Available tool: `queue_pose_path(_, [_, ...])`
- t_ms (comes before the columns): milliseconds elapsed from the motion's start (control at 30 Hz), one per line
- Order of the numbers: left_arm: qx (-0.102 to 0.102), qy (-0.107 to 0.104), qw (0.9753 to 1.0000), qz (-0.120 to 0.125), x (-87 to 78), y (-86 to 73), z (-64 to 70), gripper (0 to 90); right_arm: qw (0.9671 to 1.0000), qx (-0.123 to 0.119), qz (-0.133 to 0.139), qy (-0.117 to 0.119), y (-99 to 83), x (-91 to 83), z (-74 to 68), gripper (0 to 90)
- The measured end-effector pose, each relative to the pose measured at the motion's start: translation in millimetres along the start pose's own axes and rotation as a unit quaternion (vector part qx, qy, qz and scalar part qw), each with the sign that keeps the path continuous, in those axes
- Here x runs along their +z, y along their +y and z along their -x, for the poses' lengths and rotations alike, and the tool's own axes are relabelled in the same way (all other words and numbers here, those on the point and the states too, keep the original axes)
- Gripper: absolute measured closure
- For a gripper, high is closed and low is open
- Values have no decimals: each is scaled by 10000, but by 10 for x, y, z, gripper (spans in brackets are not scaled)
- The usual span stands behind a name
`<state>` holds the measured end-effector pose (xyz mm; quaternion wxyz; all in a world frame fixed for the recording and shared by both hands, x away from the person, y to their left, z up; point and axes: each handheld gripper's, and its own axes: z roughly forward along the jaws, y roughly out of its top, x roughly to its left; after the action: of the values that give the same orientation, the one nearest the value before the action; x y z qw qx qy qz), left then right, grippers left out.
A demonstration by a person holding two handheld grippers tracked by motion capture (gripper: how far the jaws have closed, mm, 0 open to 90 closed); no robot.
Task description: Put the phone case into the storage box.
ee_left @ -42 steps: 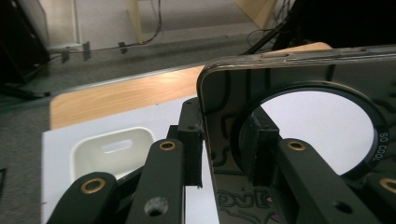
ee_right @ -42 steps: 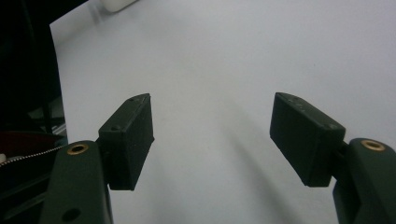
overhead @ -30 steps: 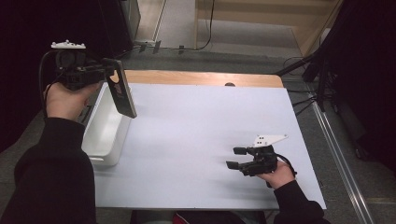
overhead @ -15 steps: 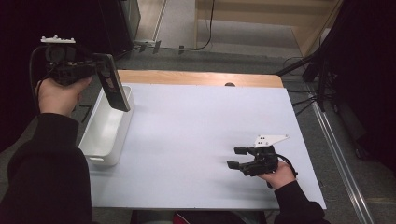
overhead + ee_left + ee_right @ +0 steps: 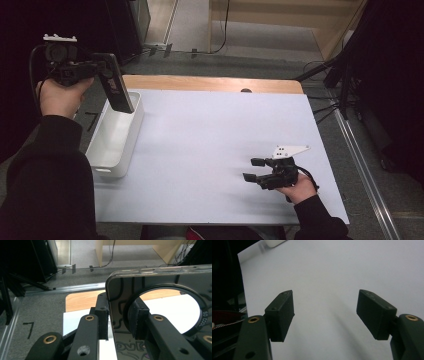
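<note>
We start at the left, where our left gripper [image 5: 102,67] is raised above the far end of the white bin [image 5: 107,165], its jaws clamped on a black phone case [image 5: 116,84]. In the high view the case hangs in the air with its long axis steeply tilted: the top end sits up at the jaws, the lower end points down and a little to the right, just over the bin's far right rim. In the left gripper view we see the case [image 5: 160,287] edge-on between the jaws, one pad pressed on its outer face and the other pad [image 5: 137,317] inside the round ring cut-out, with the pale surface showing through that ring. Against the frame from a second ago, our left hand [image 5: 62,95] has carried the case up and away toward the far left; back then it leaned lower over the bin's middle, and now it rides higher by the far end. The bin rests in the same spot at the left edge of the white surface [image 5: 215,140]. Moving right, across the bare surface, we reach our right gripper [image 5: 255,170], resting low near the near right corner, well apart from the case. Its jaws stand wide apart with nothing between them, and it has not shifted over that second.
</note>
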<state>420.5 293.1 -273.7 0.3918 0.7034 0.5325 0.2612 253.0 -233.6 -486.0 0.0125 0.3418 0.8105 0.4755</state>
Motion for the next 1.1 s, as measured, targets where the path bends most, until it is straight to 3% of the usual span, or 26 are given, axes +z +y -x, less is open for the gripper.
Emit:
queue_pose_path(500, [-16, 215, 9998, -58, 197, -78, -113, 719, 10000, 18, 10, -44, -32, -20, -31, 292])
queue_pose_path(1100, [-297, 490, 9983, -61, 463, -203, -377, 719, 10000, 26, 8, -33, -42, -29, -42, 292])
